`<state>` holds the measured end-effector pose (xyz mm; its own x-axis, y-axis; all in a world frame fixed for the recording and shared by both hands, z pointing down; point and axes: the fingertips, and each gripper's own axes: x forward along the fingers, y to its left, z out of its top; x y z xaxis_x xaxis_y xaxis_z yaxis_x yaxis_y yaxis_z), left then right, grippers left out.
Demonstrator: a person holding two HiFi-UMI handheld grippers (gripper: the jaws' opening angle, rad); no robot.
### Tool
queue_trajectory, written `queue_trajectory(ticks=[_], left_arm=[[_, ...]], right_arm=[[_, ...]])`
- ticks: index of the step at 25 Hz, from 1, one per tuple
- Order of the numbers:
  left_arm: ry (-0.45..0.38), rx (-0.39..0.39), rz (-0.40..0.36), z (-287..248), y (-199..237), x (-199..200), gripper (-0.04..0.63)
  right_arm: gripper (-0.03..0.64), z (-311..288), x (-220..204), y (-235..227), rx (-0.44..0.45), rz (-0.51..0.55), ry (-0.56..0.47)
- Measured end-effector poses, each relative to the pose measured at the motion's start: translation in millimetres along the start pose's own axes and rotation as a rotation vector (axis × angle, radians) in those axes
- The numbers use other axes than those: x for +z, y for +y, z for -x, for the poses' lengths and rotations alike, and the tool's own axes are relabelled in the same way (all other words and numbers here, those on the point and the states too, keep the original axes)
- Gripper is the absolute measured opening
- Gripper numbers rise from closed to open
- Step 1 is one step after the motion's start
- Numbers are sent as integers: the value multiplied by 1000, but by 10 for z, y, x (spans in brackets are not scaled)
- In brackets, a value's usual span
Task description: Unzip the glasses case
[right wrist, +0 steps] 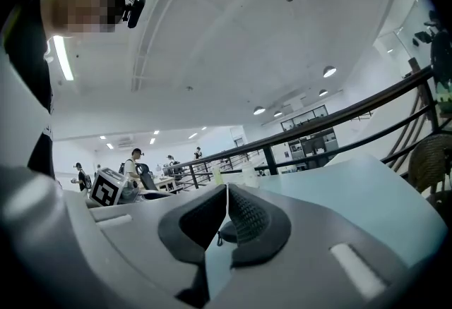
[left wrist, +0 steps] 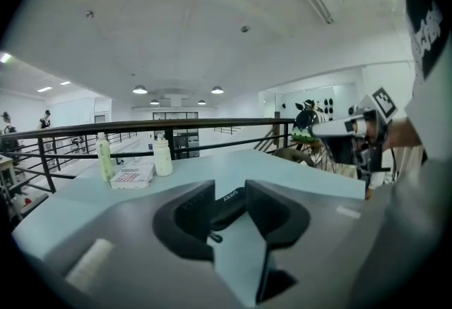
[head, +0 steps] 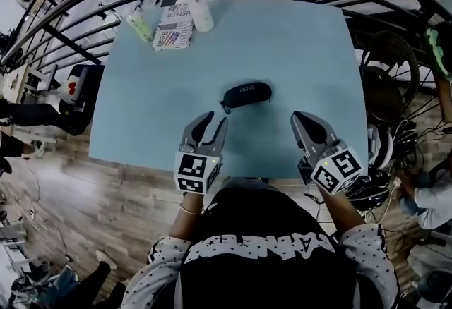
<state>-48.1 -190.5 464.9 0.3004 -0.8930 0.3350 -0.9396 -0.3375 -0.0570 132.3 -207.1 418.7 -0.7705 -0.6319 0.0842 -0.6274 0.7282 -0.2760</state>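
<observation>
Glasses case point(head: 246, 94): black, oblong, seemingly zipped

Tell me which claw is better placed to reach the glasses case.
Left, probably. The left claw is open with the glasses case lined up ahead of its jaws; the right claw is shut and sits off the case's right end.

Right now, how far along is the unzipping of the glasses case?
Done: nothing yet. The case lies closed on the table, apart from both tongs.
In hand: the left tongs are open and aimed at the case; the right tongs are shut and empty, beside it.
Left: steady the case, catch the pull at its left end and run the zip round.
</observation>
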Motion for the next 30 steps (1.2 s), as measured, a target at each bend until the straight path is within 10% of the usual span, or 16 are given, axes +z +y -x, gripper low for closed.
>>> queue_trajectory(ticks=[30], left_arm=[[313,-293,-218,-1423,185,-818,0]], right_arm=[[-6,-513,-61,-340,-120,-11,110]])
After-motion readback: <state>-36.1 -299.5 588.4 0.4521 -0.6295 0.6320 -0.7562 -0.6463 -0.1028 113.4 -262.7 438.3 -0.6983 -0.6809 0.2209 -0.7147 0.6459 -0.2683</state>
